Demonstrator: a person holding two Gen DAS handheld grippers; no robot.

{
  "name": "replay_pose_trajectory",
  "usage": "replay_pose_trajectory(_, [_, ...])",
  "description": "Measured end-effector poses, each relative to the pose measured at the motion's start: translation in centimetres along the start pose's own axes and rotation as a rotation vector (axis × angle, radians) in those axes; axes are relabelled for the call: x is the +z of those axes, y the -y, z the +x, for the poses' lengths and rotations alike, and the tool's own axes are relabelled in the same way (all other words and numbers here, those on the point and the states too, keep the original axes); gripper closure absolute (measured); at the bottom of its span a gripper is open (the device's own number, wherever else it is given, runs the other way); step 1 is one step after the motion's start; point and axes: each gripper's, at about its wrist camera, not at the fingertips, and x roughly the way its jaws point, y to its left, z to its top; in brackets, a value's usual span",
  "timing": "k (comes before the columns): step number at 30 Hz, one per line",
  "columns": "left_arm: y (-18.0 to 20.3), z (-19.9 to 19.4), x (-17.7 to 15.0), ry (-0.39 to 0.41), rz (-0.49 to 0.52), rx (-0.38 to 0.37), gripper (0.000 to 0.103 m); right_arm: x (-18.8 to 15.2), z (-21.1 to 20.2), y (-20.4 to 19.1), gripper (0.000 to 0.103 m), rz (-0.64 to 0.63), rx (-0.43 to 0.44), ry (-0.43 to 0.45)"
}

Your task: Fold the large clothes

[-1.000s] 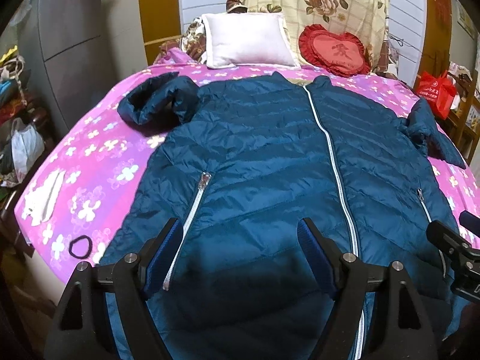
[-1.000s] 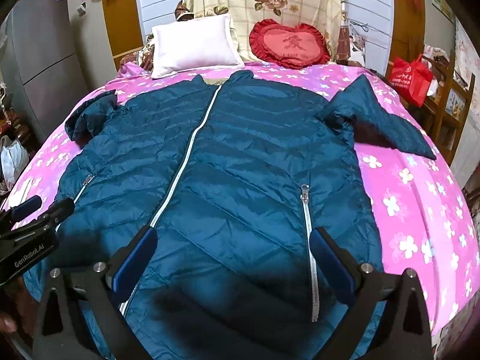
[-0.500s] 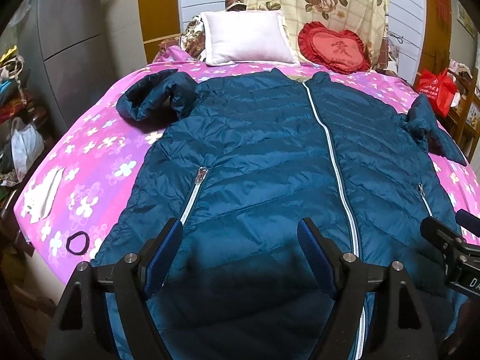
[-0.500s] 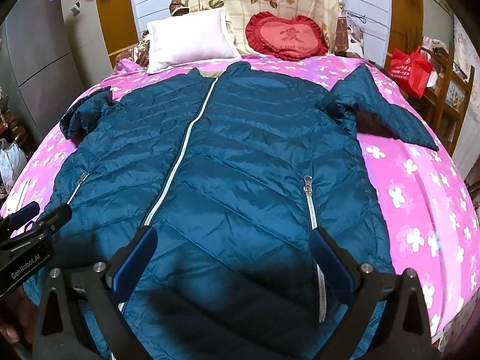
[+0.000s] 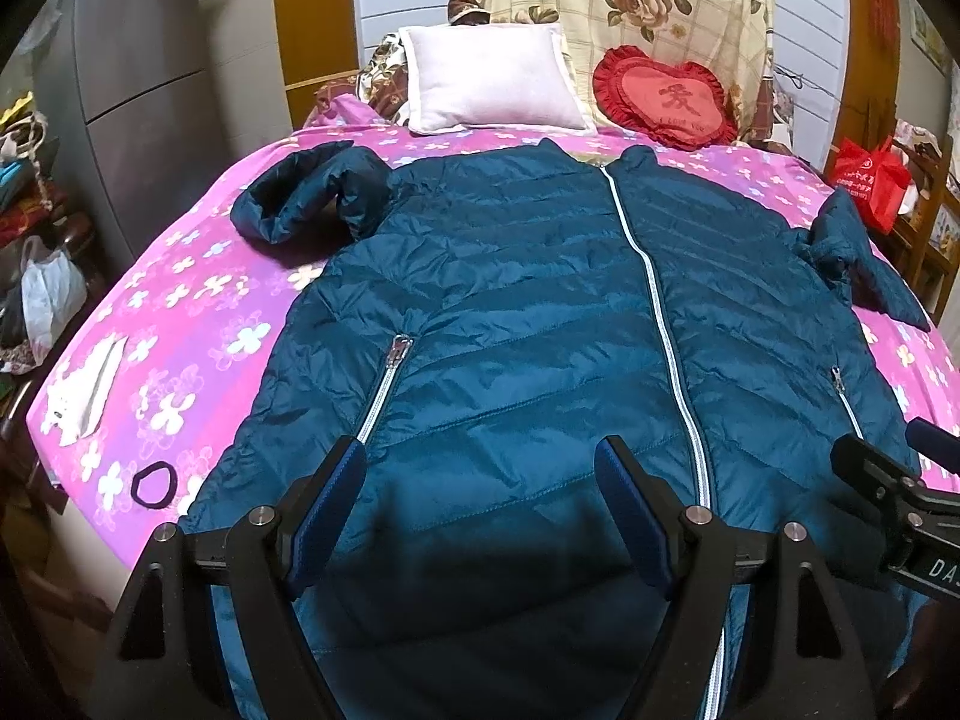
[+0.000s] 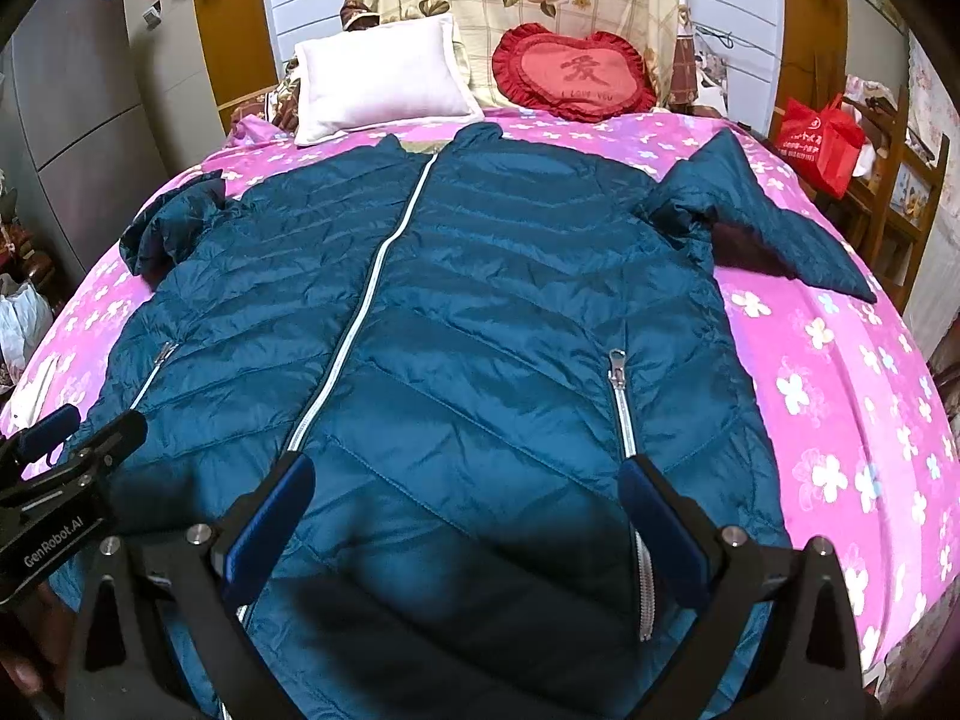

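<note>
A dark teal quilted jacket [image 5: 510, 324] [image 6: 480, 312] lies face up and zipped on a pink flowered bed sheet [image 5: 180, 324] [image 6: 840, 420]. Its left sleeve [image 5: 306, 198] is bunched up beside the shoulder; its right sleeve [image 6: 774, 222] sticks out flat toward the bed's right side. My left gripper [image 5: 480, 480] hovers open above the jacket's lower left part, nothing between its blue pads. My right gripper [image 6: 468, 492] hovers open above the lower right part, near the pocket zipper [image 6: 621, 408]. Each gripper shows at the edge of the other's view.
A white pillow [image 5: 492, 84] and a red heart cushion [image 5: 666, 96] lie at the head of the bed. A black hair tie [image 5: 153, 483] and a white object [image 5: 84, 390] rest near the left edge. A grey fridge [image 5: 138, 90] stands left, a red bag [image 6: 822, 138] right.
Both views have tilted slightly, so the jacket sits a little lower in frame than a second ago. Both grippers stay open; the jacket has not moved.
</note>
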Motion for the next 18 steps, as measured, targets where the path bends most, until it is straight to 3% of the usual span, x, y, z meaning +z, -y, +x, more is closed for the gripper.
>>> replay_pose_trajectory(7, [-0.01, 0.00, 0.01, -0.002, -0.001, 0.001, 0.052, 0.29, -0.06, 0.05, 0.000, 0.019, 0.031, -0.001])
replay_pose_trajectory(18, [-0.15, 0.57, 0.29, -0.009, -0.007, 0.002, 0.052, 0.30, 0.34, -0.11, 0.000, -0.010, -0.001, 0.006])
